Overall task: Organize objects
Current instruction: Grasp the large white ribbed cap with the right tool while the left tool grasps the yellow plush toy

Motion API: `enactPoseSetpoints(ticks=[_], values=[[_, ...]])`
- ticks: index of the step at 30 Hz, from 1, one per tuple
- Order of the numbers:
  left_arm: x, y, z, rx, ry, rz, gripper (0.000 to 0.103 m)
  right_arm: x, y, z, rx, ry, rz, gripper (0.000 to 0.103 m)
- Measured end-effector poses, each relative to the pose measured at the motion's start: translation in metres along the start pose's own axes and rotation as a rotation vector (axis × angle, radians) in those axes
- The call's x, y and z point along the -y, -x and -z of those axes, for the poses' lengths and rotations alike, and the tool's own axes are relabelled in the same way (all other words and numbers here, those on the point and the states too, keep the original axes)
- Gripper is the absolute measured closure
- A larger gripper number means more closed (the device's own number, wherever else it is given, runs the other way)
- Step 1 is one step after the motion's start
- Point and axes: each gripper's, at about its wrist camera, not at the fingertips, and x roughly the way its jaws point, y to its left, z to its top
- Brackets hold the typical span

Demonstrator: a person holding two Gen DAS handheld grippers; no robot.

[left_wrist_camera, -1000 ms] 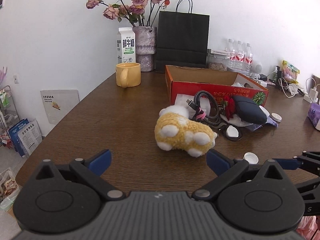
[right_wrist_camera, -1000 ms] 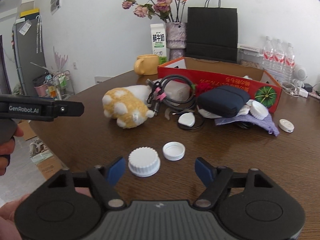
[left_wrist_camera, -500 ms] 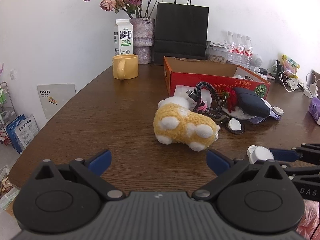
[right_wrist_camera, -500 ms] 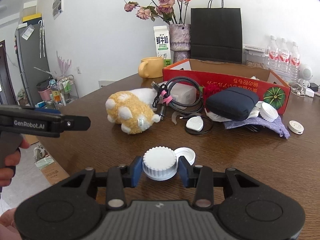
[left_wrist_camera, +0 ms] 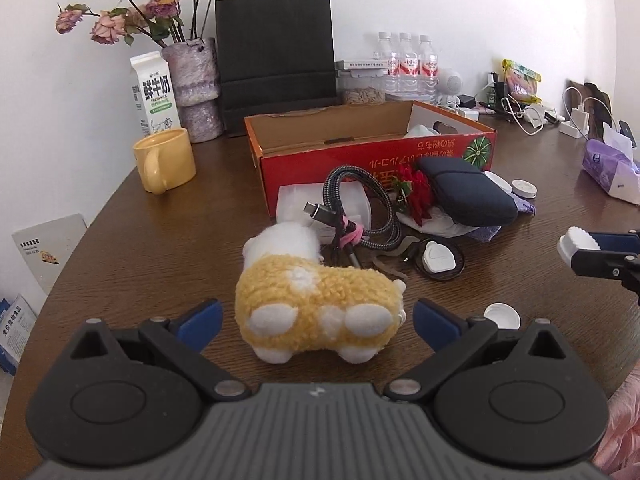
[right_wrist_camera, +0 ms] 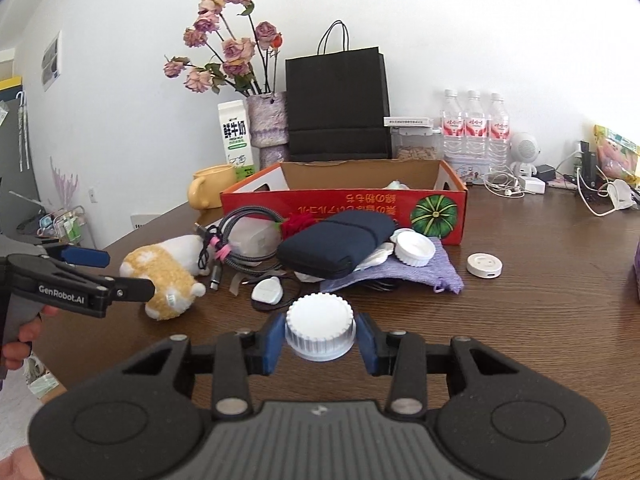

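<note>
Between your right gripper's (right_wrist_camera: pixel 320 340) pads: white cap (right_wrist_camera: pixel 320 332), clamped, light, rigid, ribbed. Left gripper (left_wrist_camera: pixel 318 320) open around soft plush (left_wrist_camera: pixel 316 304); squeeze mid-body.

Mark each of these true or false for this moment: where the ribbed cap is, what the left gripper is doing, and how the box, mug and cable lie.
1. The right gripper is shut on the white ribbed cap. True.
2. The left gripper is clamped on the plush toy. False: its jaws stand open, with the toy between them and clear of the pads.
3. The red cardboard box has its top open. True.
4. The yellow mug sits inside the box. False: it stands on the table beside the box, near the milk carton.
5. The coiled cable lies on the table in front of the box. True.
</note>
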Motion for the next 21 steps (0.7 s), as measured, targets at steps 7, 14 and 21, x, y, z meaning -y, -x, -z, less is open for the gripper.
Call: enactPoseSetpoints(ticks=[7, 14, 21], values=[[-0.002, -0.019, -0.010, -0.041, -0.001, 0.039, 0.000, 0.013, -0.001, 0.000, 0.003, -0.021, 0.033, 0.065], [-0.006, -0.033, -0.013, -0.056, -0.018, 0.026, 0.000, 0.019, -0.004, 0.002, -0.006, -0.032, 0.040, 0.065], [0.001, -0.035, -0.011, -0.045, -0.082, -0.047, 0.000, 0.022, -0.004, 0.004, -0.009, -0.039, 0.041, 0.065]])
